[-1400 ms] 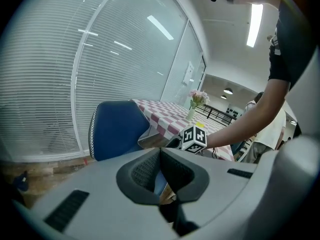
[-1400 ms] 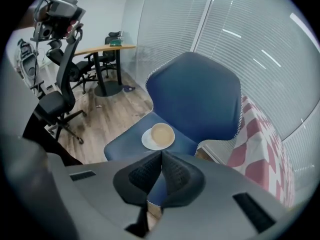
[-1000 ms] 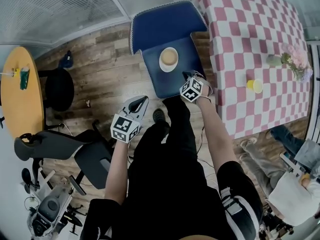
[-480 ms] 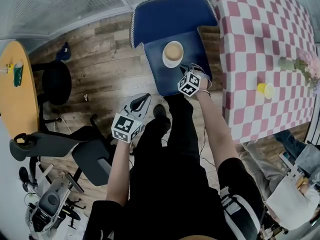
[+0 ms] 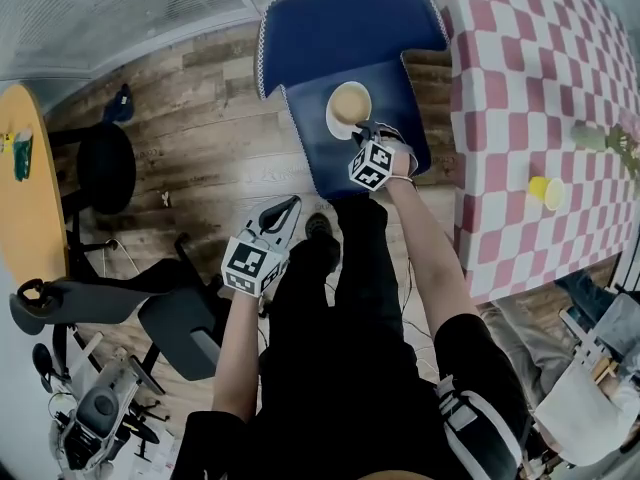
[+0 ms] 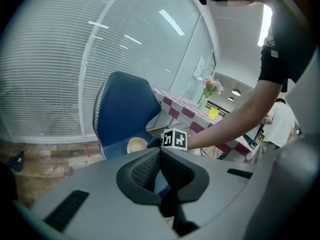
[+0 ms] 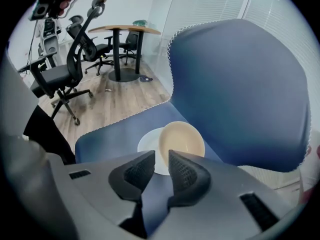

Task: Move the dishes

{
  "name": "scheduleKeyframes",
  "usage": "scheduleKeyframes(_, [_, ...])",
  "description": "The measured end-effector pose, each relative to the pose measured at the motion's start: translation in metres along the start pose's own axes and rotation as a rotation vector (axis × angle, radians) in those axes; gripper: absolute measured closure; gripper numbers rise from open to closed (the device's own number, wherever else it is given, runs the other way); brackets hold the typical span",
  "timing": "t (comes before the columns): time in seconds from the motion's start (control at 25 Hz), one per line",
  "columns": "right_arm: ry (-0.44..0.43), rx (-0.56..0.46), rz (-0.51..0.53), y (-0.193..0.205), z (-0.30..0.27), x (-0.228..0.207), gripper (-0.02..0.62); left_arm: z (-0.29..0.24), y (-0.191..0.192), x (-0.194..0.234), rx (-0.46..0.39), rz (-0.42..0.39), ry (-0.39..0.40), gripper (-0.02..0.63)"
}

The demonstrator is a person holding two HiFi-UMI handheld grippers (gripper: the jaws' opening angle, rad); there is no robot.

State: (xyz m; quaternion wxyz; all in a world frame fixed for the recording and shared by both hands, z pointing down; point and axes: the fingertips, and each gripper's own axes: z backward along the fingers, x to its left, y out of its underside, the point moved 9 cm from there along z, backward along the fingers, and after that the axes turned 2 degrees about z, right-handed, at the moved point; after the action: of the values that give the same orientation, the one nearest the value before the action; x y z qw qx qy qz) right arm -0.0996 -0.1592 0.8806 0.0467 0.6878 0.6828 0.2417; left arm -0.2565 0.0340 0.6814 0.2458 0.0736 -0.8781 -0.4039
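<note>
A cream bowl (image 7: 182, 143) sits tilted on a white plate (image 7: 146, 145) on the seat of a blue chair (image 7: 107, 134). My right gripper (image 7: 161, 165) is shut on the bowl's near rim, which runs down between the two pads. From the head view, the bowl (image 5: 350, 102) lies mid-seat with the right gripper (image 5: 359, 131) at its near edge. My left gripper (image 5: 283, 209) hangs over the wooden floor beside my leg, shut and holding nothing. Looking along the left gripper (image 6: 160, 160), the bowl (image 6: 136, 144) shows beyond its jaws.
The chair's blue backrest (image 5: 345, 23) rises behind the dishes. A pink-checked table (image 5: 530, 78) stands to the right with a yellow cup (image 5: 546, 192). Black office chairs (image 5: 100, 168) and a round wooden table (image 5: 30, 208) stand to the left.
My right gripper has moved forward to the bowl and shut on its rim, tipping the bowl. The left gripper has stayed low by my leg.
</note>
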Motion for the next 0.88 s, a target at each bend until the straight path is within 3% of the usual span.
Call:
scheduleKeyframes(0.52, [0.003, 0.02, 0.058, -0.001, -0.062, 0.007, 0.493, -0.02, 0.033, 0.029, 0.0, 0.03, -0.017, 0.584])
scheduleKeyframes(0.64, [0.034, 0.012, 0.111, -0.001, -0.064, 0.009, 0.551, -0.022, 0.037, 0.03, 0.004, 0.028, -0.014, 0.583])
scheduleKeyframes(0.88, [0.055, 0.024, 0.205, -0.003, -0.06, 0.011, 0.565, -0.02, 0.034, 0.032, 0.006, 0.027, -0.015, 0.583])
